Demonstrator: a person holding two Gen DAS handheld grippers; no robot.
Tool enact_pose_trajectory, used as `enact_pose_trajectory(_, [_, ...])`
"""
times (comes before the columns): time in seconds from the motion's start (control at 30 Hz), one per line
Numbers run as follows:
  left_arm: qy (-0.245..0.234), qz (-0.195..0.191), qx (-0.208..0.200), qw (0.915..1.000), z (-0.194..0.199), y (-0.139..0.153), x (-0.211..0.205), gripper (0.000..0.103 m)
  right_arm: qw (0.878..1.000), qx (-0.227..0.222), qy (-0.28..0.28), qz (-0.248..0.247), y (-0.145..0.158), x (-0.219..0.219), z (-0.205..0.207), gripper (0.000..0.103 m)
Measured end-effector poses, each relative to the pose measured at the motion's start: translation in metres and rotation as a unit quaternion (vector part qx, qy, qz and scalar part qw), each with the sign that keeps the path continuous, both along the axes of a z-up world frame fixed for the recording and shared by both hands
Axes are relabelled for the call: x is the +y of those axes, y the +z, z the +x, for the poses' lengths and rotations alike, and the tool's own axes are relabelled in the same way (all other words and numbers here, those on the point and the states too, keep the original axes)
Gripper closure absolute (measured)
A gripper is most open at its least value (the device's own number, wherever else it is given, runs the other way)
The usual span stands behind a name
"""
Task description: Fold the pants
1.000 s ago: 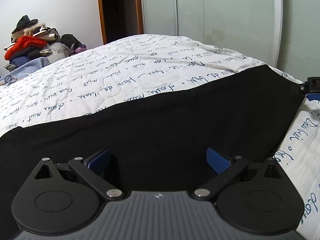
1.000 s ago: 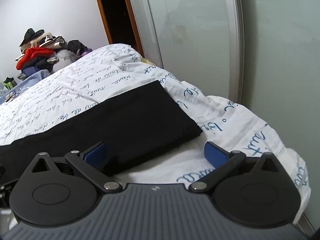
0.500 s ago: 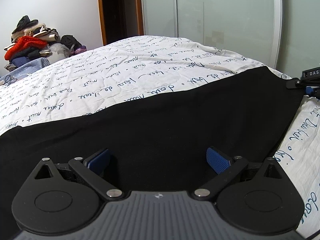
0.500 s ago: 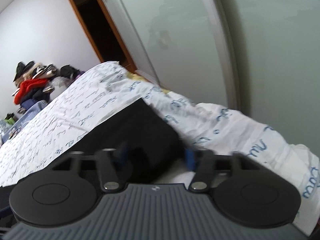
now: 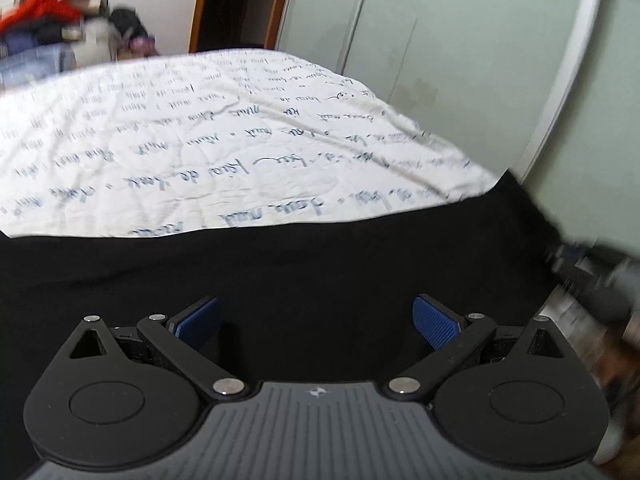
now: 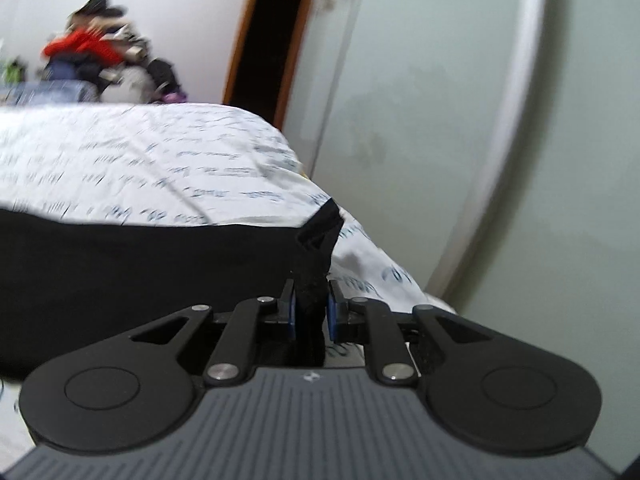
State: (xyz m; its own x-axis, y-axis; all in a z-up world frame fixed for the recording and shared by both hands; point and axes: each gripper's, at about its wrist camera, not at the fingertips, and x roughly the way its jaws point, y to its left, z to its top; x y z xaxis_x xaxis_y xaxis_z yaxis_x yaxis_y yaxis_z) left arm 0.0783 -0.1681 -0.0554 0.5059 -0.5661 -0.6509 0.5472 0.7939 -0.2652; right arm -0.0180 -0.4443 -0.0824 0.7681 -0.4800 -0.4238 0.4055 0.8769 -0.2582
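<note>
Pants [image 5: 320, 264] lie across the bed [image 5: 200, 140]; my right hand-held gripper [image 6: 311, 312] pinches their corner, my left hand-held gripper [image 5: 316, 320] hovers wide open. Soft, limp cloth; edges likely grip best.

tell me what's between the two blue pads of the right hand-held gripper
A bunched corner of the black pants sits pinched between the pads of the right hand-held gripper, with the fabric pulled up off the bedsheet. This shows in the right wrist view.

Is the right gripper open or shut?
Shut. The right gripper pinches a bunch of the black pants between its blue pads.
</note>
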Motion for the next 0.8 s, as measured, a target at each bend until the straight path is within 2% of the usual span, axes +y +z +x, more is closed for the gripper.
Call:
enact_pose_trajectory(0.07, [0.008, -0.025, 0.032, 0.9991, 0.010, 0.001, -0.003, 0.000, 0.999, 0.010, 0.020, -0.029, -0.003, 0.014, 0.003, 0.088])
enact_pose_trajectory(0.13, [0.012, -0.067, 0.068, 0.9954, 0.021, 0.003, -0.007, 0.000, 0.997, 0.021, 0.040, -0.060, -0.006, 0.028, 0.005, 0.088])
enact_pose_trajectory(0.2, [0.000, -0.114, 0.103, 0.9880, 0.032, 0.004, -0.014, 0.000, 0.994, 0.027, 0.060, -0.085, -0.009, 0.042, 0.005, 0.088])
enact_pose_trajectory(0.27, [-0.016, -0.144, 0.138, 0.9798, 0.042, 0.004, -0.026, 0.000, 0.991, 0.032, 0.073, -0.110, -0.010, 0.052, 0.004, 0.088])
enact_pose_trajectory(0.33, [-0.039, -0.155, 0.161, 0.9738, 0.047, 0.003, -0.045, 0.000, 0.987, 0.039, 0.085, -0.130, -0.012, 0.060, 0.004, 0.088])
enact_pose_trajectory(0.47, [-0.059, -0.149, 0.187, 0.9690, 0.050, -0.001, -0.081, 0.000, 0.983, 0.045, 0.099, -0.147, -0.012, 0.072, 0.002, 0.089])
enact_pose_trajectory(0.67, [-0.046, -0.160, 0.240, 0.9564, 0.059, -0.015, -0.110, 0.003, 0.981, 0.037, 0.114, -0.151, -0.008, 0.082, -0.007, 0.089])
enact_pose_trajectory(0.7, [-0.049, -0.163, 0.242, 0.9552, 0.059, -0.014, -0.112, 0.008, 0.981, 0.037, 0.117, -0.154, -0.007, 0.083, -0.010, 0.089])
enact_pose_trajectory(0.73, [-0.054, -0.165, 0.244, 0.9541, 0.059, -0.013, -0.115, 0.030, 0.980, 0.035, 0.120, -0.154, -0.007, 0.085, -0.011, 0.089])
enact_pose_trajectory(0.77, [-0.061, -0.162, 0.251, 0.9524, 0.061, -0.014, -0.119, 0.059, 0.980, 0.035, 0.124, -0.152, -0.007, 0.087, -0.012, 0.089])
enact_pose_trajectory(0.8, [-0.070, -0.156, 0.264, 0.9494, 0.062, -0.016, -0.125, 0.071, 0.979, 0.035, 0.128, -0.153, -0.007, 0.088, -0.013, 0.089])
